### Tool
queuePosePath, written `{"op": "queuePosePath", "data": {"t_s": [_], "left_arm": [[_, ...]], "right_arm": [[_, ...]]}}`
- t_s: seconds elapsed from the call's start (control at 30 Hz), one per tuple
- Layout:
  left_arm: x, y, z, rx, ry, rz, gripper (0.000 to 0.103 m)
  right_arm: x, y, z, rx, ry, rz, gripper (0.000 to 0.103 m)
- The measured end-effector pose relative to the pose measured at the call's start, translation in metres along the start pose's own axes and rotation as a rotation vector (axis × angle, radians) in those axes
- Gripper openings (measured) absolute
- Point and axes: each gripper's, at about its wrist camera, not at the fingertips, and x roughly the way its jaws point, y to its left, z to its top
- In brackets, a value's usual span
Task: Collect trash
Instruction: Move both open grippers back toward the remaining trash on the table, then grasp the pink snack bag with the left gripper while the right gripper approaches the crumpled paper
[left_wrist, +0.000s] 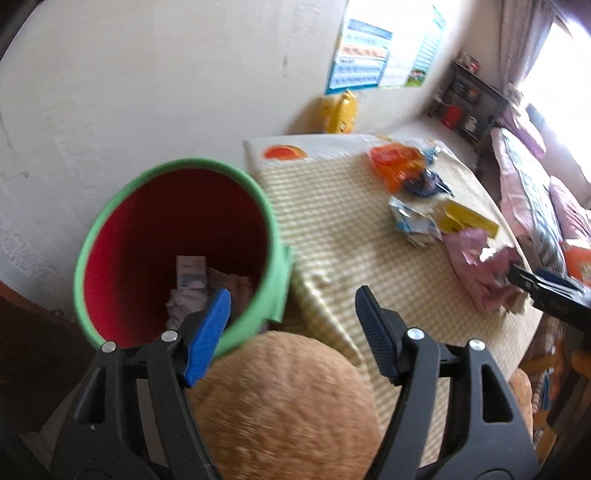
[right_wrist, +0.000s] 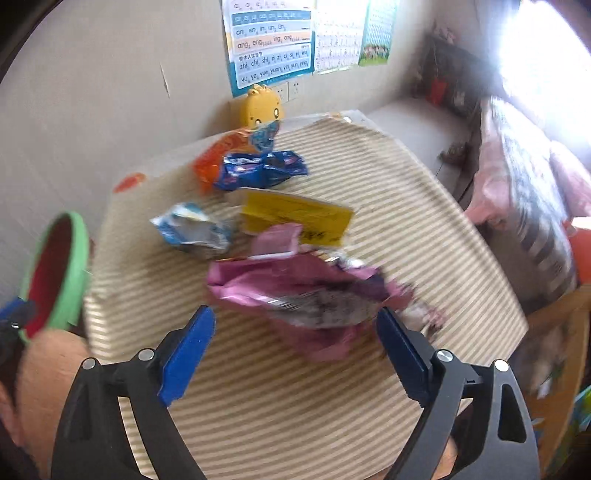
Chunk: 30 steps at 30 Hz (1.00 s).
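Note:
A green bin with a red inside (left_wrist: 177, 254) stands left of the table and holds crumpled papers (left_wrist: 192, 280); it also shows in the right wrist view (right_wrist: 59, 273). My left gripper (left_wrist: 293, 299) is open and empty, near the bin's rim. My right gripper (right_wrist: 295, 317) is open, its jaws on either side of a pink wrapper (right_wrist: 295, 288) on the checked tablecloth (right_wrist: 406, 206). Beyond lie a yellow card (right_wrist: 295, 218), a blue-white wrapper (right_wrist: 192, 229), a dark blue wrapper (right_wrist: 262, 170) and an orange packet (right_wrist: 214, 158). The pink wrapper (left_wrist: 476, 258) shows in the left wrist view too.
A yellow chick toy (right_wrist: 264, 107) stands at the table's far edge by the wall. A tan round cushion (left_wrist: 284, 402) sits just below my left gripper. A bed with pink bedding (right_wrist: 524, 192) lies to the right. A dark shelf (left_wrist: 469, 99) stands in the far corner.

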Motion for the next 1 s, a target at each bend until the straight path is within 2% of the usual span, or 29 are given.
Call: {"op": "queuePosePath", "data": {"t_s": [0.07,0.13,0.2,0.27,0.3,0.33,0.4,0.53,0.63,0.8,0.83,0.93,1.0], "left_arm": [[0.002,-0.008,-0.003,0.018,0.010,-0.002,0.070],[0.007,-0.014,-0.006,0.039,0.026,0.006,0.070],[0.009,-0.017,-0.008,0.059,0.040,0.016,0.070],[0.008,-0.018,-0.010,0.066,0.039,0.024,0.070],[0.008,-0.018,-0.010,0.064,0.038,0.029,0.070],[0.008,-0.018,-0.010,0.062,0.040,0.033,0.070],[0.011,-0.019,-0.011,0.062,0.051,0.043,0.070],[0.015,-0.028,-0.011,0.102,0.063,0.059,0.070],[0.018,-0.036,-0.009,0.124,0.067,0.060,0.070],[0.020,-0.050,-0.008,0.129,0.060,0.038,0.070],[0.021,-0.055,-0.008,0.133,0.060,0.029,0.070],[0.022,-0.069,-0.011,0.159,0.067,0.012,0.070],[0.021,-0.076,-0.015,0.182,0.070,0.006,0.070]], "right_arm": [[0.018,0.008,-0.001,-0.099,0.013,-0.077,0.089],[0.036,0.013,-0.004,-0.160,0.018,-0.104,0.089],[0.047,0.017,-0.010,-0.190,0.026,-0.088,0.077],[0.048,0.017,-0.016,-0.170,0.028,-0.052,0.055],[0.044,0.015,-0.019,-0.144,0.024,-0.017,0.049],[0.040,0.013,-0.021,-0.119,0.024,0.019,0.030],[0.025,0.005,-0.029,-0.037,0.020,0.117,0.001],[0.002,-0.011,-0.047,0.117,0.016,0.271,0.000],[-0.012,-0.018,-0.070,0.171,0.029,0.316,0.000],[-0.013,-0.011,-0.102,0.204,0.125,0.378,0.001],[-0.017,-0.007,-0.108,0.211,0.140,0.387,0.007],[-0.014,-0.004,-0.116,0.247,0.163,0.459,0.032],[-0.020,-0.009,-0.112,0.267,0.129,0.471,0.035]]}}
